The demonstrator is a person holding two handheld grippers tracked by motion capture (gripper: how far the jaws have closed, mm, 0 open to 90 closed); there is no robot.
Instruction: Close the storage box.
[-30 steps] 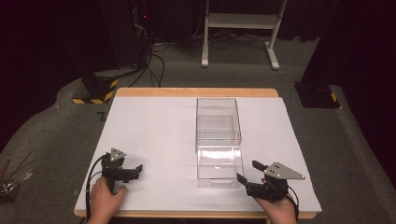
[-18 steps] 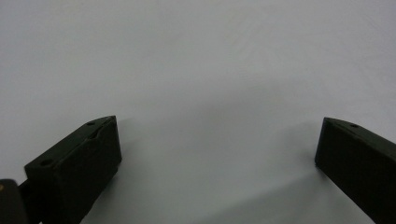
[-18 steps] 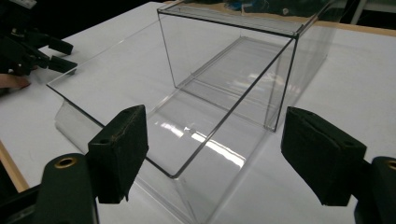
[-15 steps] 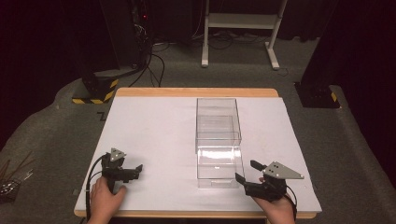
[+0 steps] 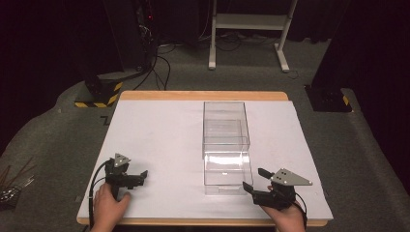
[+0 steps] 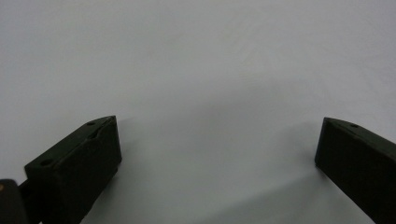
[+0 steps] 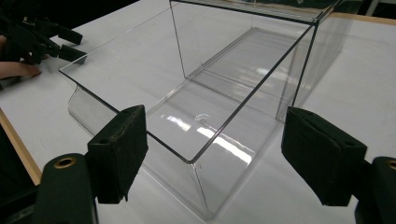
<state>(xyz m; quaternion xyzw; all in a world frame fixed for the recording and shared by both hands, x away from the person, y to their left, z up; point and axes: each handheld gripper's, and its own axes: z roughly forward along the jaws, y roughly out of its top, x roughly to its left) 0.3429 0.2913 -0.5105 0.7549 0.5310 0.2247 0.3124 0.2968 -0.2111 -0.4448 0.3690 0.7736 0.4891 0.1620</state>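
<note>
A clear plastic box (image 5: pixel 226 123) stands on the white table (image 5: pixel 159 135), right of the middle. Its clear drawer (image 5: pixel 227 174) is slid out toward the near edge. My right gripper (image 5: pixel 253 178) lies at the drawer's near right corner, open. In the right gripper view the drawer (image 7: pixel 187 121) has its front corner in the gap between the jaws of that gripper (image 7: pixel 212 135), and neither pad presses on it. My left gripper (image 5: pixel 143 177) rests on the table at the near left, open. In its own view that gripper (image 6: pixel 217 135) has bare white table between its jaws.
The table's wooden rim (image 5: pixel 203 95) runs along the far side. Behind the table a white stand (image 5: pixel 246 29) and a black-and-yellow base (image 5: pixel 96 96) sit on the grey floor. The left gripper (image 7: pixel 70 44) and its hand (image 7: pixel 14 70) appear far off in the right gripper view.
</note>
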